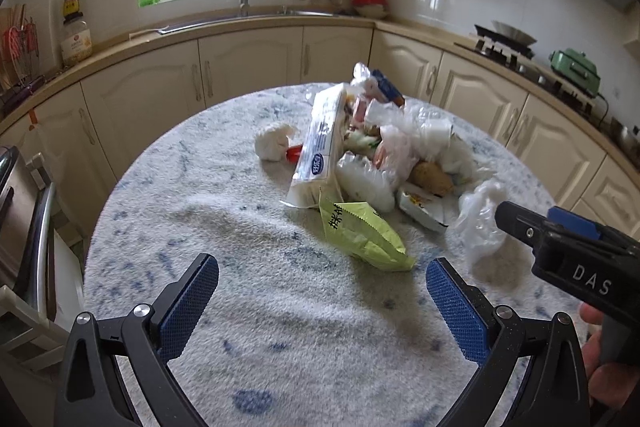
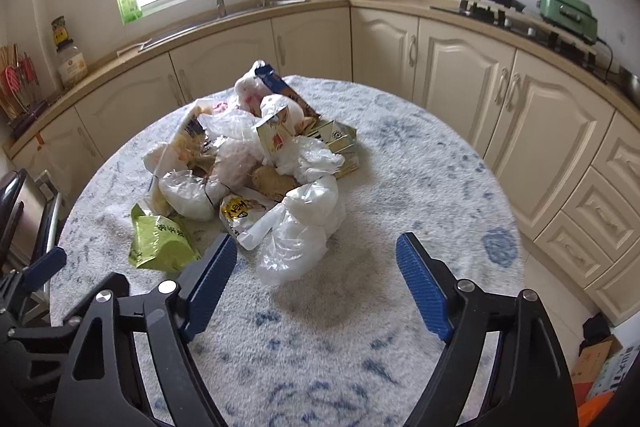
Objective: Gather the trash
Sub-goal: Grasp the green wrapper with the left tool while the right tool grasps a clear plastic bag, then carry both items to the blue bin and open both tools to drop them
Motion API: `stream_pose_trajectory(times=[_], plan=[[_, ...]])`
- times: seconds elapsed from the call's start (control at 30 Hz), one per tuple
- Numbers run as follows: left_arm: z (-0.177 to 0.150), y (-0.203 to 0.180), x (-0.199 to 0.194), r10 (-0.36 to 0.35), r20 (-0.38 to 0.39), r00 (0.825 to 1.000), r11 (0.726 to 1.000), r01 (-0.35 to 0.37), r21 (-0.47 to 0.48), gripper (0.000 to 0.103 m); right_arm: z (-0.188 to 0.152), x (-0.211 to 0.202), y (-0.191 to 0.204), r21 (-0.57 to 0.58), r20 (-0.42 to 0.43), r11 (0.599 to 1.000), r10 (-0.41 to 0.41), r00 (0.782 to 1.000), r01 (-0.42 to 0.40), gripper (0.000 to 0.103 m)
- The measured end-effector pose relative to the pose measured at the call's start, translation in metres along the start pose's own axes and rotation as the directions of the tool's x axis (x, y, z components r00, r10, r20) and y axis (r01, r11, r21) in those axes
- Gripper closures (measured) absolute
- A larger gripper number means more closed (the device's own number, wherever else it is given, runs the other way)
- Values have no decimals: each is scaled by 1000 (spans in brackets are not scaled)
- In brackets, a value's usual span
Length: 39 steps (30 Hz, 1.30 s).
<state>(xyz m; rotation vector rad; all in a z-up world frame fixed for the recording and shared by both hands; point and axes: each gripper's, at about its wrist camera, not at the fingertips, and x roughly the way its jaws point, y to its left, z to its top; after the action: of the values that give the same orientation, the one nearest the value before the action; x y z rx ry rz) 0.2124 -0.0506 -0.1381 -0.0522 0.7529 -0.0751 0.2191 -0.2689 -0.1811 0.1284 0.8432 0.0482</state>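
A heap of trash (image 1: 372, 147) lies on a round table (image 1: 240, 307) with a fuzzy white and blue cover. A green snack wrapper (image 1: 364, 235) lies at its near edge, and a crumpled clear plastic bag (image 1: 480, 223) sits to its right. My left gripper (image 1: 322, 301) hangs open just short of the green wrapper, with nothing between its pads. In the right wrist view the same heap (image 2: 256, 155) fills the middle. My right gripper (image 2: 316, 271) is open, and the clear plastic bag (image 2: 298, 239) lies at its fingertips, untouched. The green wrapper (image 2: 160, 239) lies to its left.
Cream kitchen cabinets (image 2: 460, 75) curve round behind the table, with a sink (image 1: 248, 17) under the window and a stove (image 2: 488, 5) on the right. A metal chair (image 1: 24, 227) stands at the table's left. A cardboard box (image 2: 596, 359) sits on the floor at the right.
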Motion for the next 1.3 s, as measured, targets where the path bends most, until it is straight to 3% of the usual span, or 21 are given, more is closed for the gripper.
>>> stream_pose_trajectory(times=[0.23,0.33,0.4,0.43,0.5,0.53,0.67,0.97,1.3], plan=[[14,-10,49,-10,-34,999,1000,10,5,1,14,37,-3,60,-56,996,70,996,-67,30],[16,-11,68,-24,-65,998,1000,23,-16,4,17,54,-3,74,-90,995,79,993,-73,41],[17,-8,80,-68,-97,993,997,64,-48,19,16,63,-4,77,-107,994,85,991,-77,53],[16,-6,84,-87,-113,990,995,80,-64,33,14,66,-5,76,-114,994,82,990,-74,54],[16,-3,86,-115,-100,988,992,109,-72,42,11,69,-6,84,-118,992,99,988,-90,57],[16,-3,88,-131,-104,986,990,124,-71,56,9,67,-7,81,-111,992,101,989,-93,57],[13,-2,93,-173,-113,978,984,167,-64,75,2,58,-15,97,-92,990,113,989,-104,58],[1,6,68,-196,-83,977,979,191,-65,84,-25,25,-39,165,-59,977,149,987,-137,58],[-2,-10,16,-225,-21,974,974,225,-8,86,-33,-19,-57,186,20,969,161,987,-162,58]])
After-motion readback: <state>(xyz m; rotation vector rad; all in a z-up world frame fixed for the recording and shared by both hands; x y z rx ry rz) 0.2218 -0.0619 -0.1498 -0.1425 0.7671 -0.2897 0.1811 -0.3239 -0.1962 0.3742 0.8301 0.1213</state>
